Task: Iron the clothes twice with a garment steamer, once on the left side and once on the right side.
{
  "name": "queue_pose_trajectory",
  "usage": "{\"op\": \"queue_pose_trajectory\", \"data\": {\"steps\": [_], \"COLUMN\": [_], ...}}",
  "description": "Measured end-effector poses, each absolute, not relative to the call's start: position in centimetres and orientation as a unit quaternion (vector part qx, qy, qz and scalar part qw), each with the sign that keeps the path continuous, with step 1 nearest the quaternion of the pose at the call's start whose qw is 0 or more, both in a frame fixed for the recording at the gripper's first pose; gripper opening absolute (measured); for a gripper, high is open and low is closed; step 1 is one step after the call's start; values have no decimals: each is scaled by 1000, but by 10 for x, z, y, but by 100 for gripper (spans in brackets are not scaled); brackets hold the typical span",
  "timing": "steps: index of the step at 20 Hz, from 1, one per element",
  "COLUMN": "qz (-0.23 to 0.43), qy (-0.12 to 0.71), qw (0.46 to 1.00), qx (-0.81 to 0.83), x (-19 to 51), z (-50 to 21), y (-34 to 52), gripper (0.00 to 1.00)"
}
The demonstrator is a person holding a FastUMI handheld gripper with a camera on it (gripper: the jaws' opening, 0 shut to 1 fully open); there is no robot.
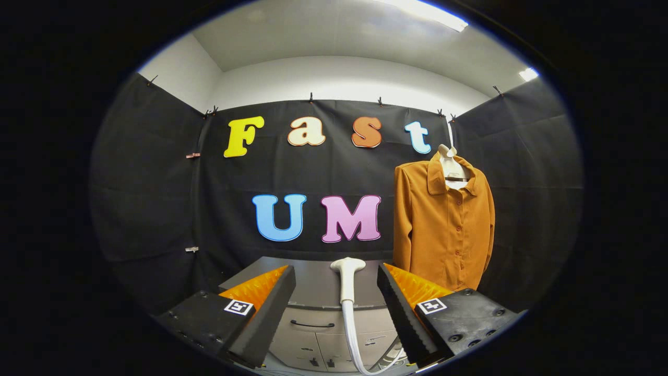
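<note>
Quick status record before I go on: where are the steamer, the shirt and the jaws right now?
steamer head: upright, white, between and just beyond the open jaws, not gripped
steamer hose: runs down from the head, between the jaws
shirt: orange-brown, buttoned, on a hanger against the booth wall, beyond the right finger
cabinet: grey, with drawers, beyond the jaws
gripper: open, holding nothing
ironing: no contact with the shirt yet

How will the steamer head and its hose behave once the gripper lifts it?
The steamer head looks like smooth rigid plastic, so it may slip between the open gripper fingers. Its hose curves limply below, so it will probably trail and tug. The T-shaped top likely makes it top-heavy, prone to tilting.
</note>
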State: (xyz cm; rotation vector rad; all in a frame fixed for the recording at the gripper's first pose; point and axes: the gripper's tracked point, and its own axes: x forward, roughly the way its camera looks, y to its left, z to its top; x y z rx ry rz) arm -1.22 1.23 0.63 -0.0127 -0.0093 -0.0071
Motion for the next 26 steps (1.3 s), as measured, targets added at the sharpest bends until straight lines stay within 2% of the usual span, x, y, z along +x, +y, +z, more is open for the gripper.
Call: {"op": "queue_pose_trajectory", "data": {"steps": [16, 21, 26], "qz": [-48, -55, -50], "qy": [0, 16, 43], "qw": [999, 998, 998], "qx": [-10, -5, -4], "x": [-12, 17, 75], "z": [4, -6, -27], "y": [39, 39, 29], "gripper": [98, 98, 98]}}
